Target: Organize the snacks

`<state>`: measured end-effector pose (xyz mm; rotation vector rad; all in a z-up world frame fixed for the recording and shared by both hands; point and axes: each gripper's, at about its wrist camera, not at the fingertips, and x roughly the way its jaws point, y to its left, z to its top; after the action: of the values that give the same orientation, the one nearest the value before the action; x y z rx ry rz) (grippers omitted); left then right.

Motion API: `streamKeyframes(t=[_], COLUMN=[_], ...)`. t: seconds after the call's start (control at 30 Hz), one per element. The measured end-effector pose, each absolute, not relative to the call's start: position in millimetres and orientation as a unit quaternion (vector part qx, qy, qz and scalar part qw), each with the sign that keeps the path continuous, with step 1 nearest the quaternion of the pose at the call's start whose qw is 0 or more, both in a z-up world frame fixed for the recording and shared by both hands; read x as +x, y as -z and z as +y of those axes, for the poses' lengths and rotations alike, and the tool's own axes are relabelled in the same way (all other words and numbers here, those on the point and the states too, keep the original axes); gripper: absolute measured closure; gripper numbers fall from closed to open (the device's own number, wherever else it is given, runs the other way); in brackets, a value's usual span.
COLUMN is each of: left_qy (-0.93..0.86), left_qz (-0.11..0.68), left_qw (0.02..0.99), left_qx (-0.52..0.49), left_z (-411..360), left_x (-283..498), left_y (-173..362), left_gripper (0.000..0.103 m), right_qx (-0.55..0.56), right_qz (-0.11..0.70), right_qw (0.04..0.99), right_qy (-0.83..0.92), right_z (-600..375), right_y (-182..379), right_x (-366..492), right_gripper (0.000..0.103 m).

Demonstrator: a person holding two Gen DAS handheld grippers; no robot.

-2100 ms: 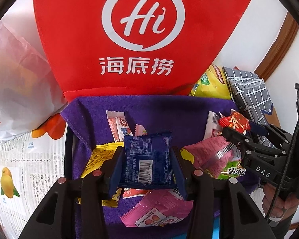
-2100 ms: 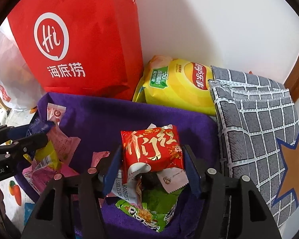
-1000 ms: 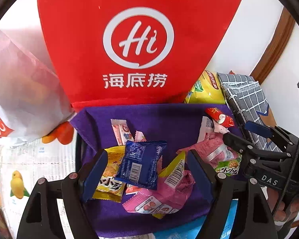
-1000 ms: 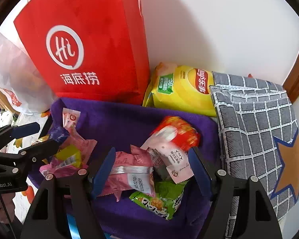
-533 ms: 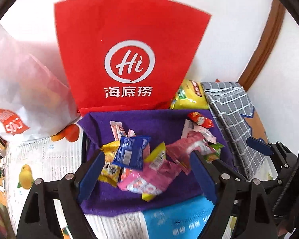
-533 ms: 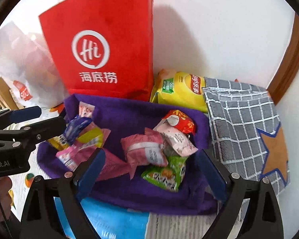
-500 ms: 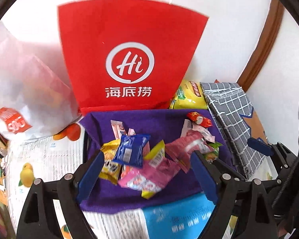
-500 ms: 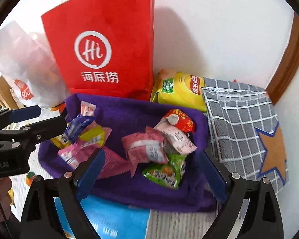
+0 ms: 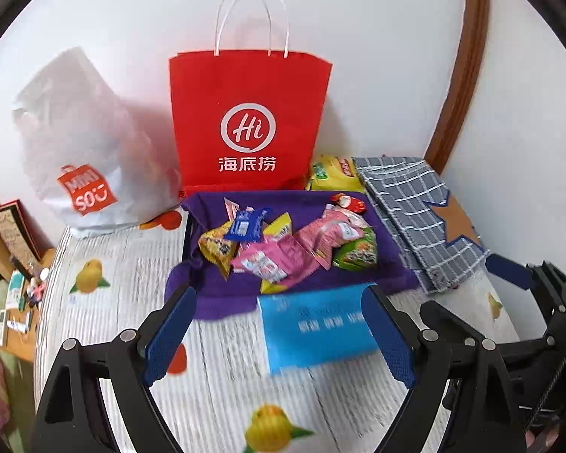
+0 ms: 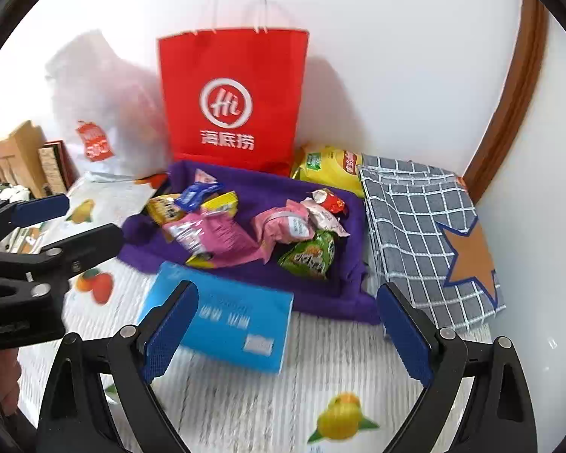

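Observation:
A purple cloth-lined basket (image 9: 215,298) (image 10: 320,294) holds several snack packets. A blue packet (image 9: 247,222) (image 10: 198,190) lies on its left heap and a red packet (image 9: 347,201) (image 10: 330,200) sits at its back right, with pink packets and a green one (image 9: 356,253) (image 10: 309,255) between them. My left gripper (image 9: 279,302) hangs open and empty, well back from the basket. My right gripper (image 10: 286,290) is also open and empty, beside the left at the same distance. A blue box (image 9: 317,328) (image 10: 222,321) lies just in front of the basket.
A red paper bag (image 9: 249,120) stands against the wall behind the basket, a white plastic bag (image 9: 83,143) to its left. A yellow chips bag (image 10: 328,166) and a grey checked cloth bag (image 10: 415,226) lie at the right. The table has a fruit-print cover.
The left gripper let go of the blue packet and the right of the red one, both into the basket. Both grippers then opened wide and drew back and upward.

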<state>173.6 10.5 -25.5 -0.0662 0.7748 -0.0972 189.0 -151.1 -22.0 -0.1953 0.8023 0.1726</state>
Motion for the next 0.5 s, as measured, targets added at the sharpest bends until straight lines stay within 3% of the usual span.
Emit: streamKeyframes(t=[0.5], left_qy=[0.014], left_qz=[0.356], left_qw=[0.934], left_qx=[-0.032], left_z=[-1.0], left_x=[63.1], left_y=[19.7], left_gripper=[0.013], right_qx=[0.042], right_qz=[0.361], right_qw=[0.925], right_qy=[-0.113], right_z=[-202.9], right_y=[13.0], right_x=[78.4], right_gripper=[0.009])
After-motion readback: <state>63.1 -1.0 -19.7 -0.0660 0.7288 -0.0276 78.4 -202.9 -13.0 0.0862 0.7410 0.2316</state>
